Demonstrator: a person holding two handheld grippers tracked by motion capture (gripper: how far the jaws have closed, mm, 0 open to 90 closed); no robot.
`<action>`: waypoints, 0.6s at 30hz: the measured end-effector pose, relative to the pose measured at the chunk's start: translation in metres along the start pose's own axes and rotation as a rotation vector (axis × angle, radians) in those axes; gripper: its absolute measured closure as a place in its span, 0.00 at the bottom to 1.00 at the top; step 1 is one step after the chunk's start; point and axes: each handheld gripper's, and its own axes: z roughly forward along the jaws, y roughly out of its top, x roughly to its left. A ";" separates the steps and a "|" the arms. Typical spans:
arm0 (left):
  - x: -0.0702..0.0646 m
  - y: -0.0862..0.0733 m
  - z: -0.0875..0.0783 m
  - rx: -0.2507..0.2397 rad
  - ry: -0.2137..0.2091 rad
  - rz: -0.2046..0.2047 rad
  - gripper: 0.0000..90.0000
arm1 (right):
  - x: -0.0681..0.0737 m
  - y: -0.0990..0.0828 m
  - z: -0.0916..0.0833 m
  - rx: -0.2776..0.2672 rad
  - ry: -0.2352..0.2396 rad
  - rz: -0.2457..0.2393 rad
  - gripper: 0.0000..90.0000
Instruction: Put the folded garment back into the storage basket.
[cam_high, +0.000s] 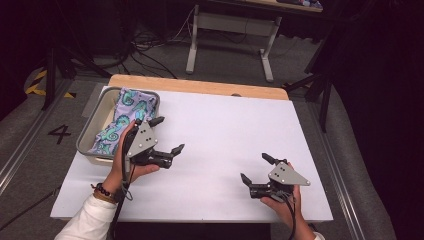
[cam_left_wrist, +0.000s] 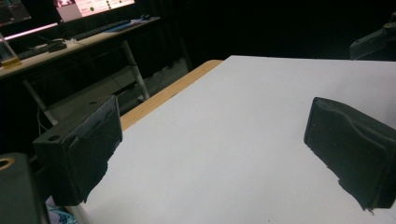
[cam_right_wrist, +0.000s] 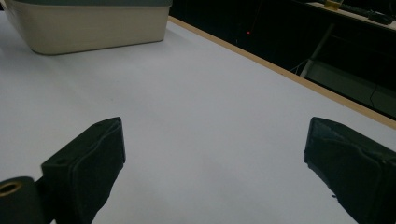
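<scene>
- The person is holding 2 claws over the white desk (cam_high: 225, 130), and both are standing released, jaws spread wide with nothing between them.
- The left claw (cam_high: 167, 135) is hovering just beside the grey bin (cam_high: 90, 131) at the desk's left edge; the right claw (cam_high: 256, 169) is waiting near the front right, well apart from it.
- Inside that bin the seahorse-print cloth (cam_high: 122, 120) is lying crumpled, just behind and left of the left claw's jaws, which are pointing away from it toward the open desk.
- I reckon the cloth is the next thing to be picked up, so the left claw is needing to turn back over the rim.
- Doing it well is meaning dropping the jaws onto a raised fold, clear of the bin wall, and pinching enough fabric that it is not slipping on the lift.
</scene>
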 end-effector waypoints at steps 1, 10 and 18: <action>-0.001 0.000 0.000 0.001 -0.001 0.004 0.06 | 0.000 0.000 0.000 0.002 -0.001 -0.003 0.06; -0.011 -0.001 0.001 0.004 -0.023 0.025 0.06 | 0.002 0.001 -0.002 -0.004 0.002 0.000 0.06; -0.023 -0.005 -0.001 0.008 -0.043 0.042 0.07 | 0.005 0.001 -0.003 -0.009 0.007 -0.009 0.07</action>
